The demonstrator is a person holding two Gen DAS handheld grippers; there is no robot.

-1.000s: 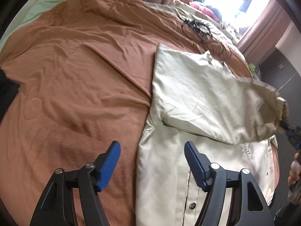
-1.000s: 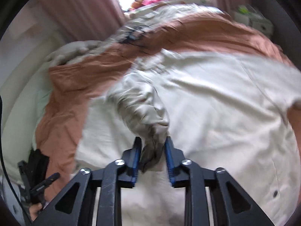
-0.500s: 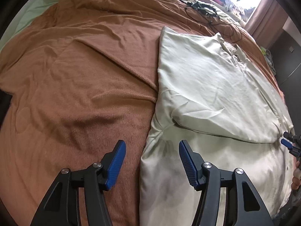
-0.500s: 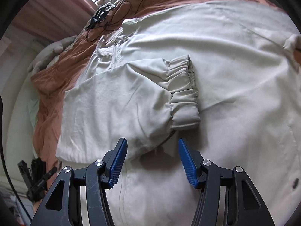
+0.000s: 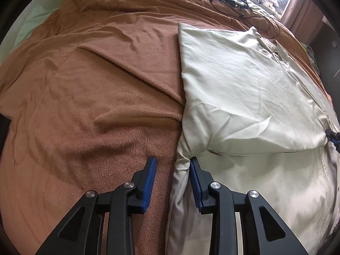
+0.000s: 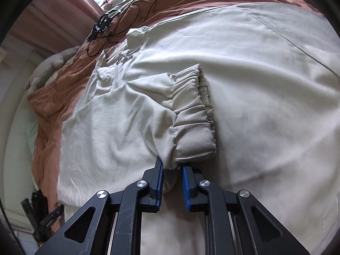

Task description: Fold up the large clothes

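Observation:
A large cream jacket (image 5: 244, 89) lies flat on a brown blanket (image 5: 95, 85); one sleeve (image 6: 138, 114) is folded across its body, with the elastic cuff (image 6: 193, 114) at the middle. My left gripper (image 5: 172, 163) is partly closed around the jacket's left side edge below the armpit, one finger on the blanket, the other on the cloth. My right gripper (image 6: 172, 165) is nearly shut on the lower edge of the folded sleeve just below the cuff. The right gripper also shows at the right edge of the left wrist view (image 5: 333, 137).
Black cables (image 5: 233, 0) and a small black device (image 6: 102, 25) lie on the blanket beyond the jacket's collar. Pink curtains (image 6: 53, 14) and a bright window stand behind the bed. The left gripper shows at the bed's edge in the right wrist view (image 6: 42, 218).
The right gripper dropped the sleeve across the jacket, opened, then closed onto the sleeve edge by the cuff. The left gripper moved forward and narrowed around the jacket's side edge.

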